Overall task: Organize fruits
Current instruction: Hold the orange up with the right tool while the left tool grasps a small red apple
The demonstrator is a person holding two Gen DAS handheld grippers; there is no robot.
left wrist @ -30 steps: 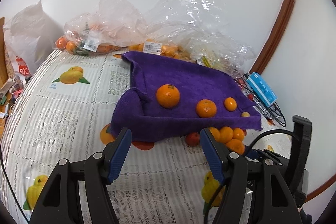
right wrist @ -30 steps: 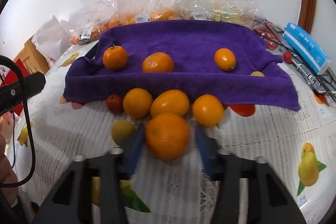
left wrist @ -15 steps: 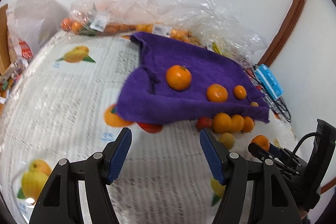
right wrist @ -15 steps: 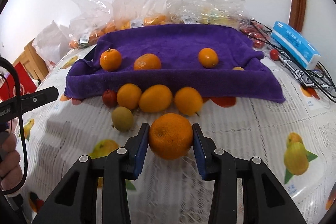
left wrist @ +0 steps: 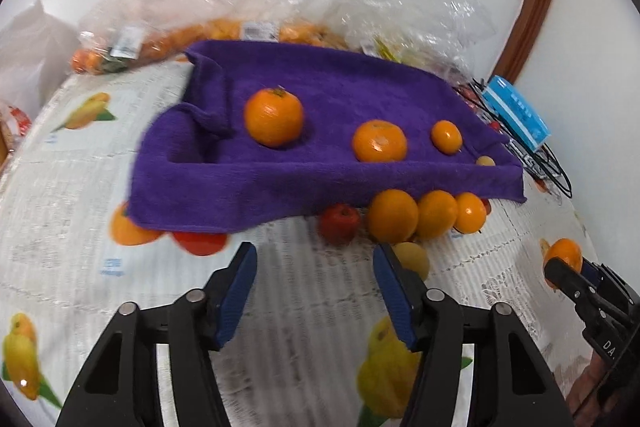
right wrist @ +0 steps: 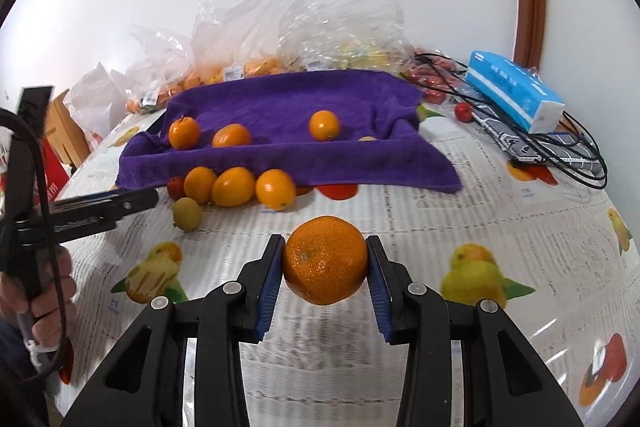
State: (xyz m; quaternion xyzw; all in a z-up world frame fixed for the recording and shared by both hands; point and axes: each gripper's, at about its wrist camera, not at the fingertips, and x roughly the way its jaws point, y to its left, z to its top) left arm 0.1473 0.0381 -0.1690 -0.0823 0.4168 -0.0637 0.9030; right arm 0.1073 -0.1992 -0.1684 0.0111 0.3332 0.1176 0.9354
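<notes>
While our right claw [right wrist: 325,263] grips 1 orange [right wrist: 325,259] above the table [right wrist: 460,227], we should carry it level to the purple towel [right wrist: 280,107]; our left claw [left wrist: 314,285] is closing, empty, near the yellowish fruit [left wrist: 414,257].

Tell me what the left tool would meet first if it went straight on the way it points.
Probably the bare lace tablecloth, with the small red fruit at the purple towel's edge just beyond; depth is unclear. The left tool holds nothing, and its jaws are closing.
</notes>
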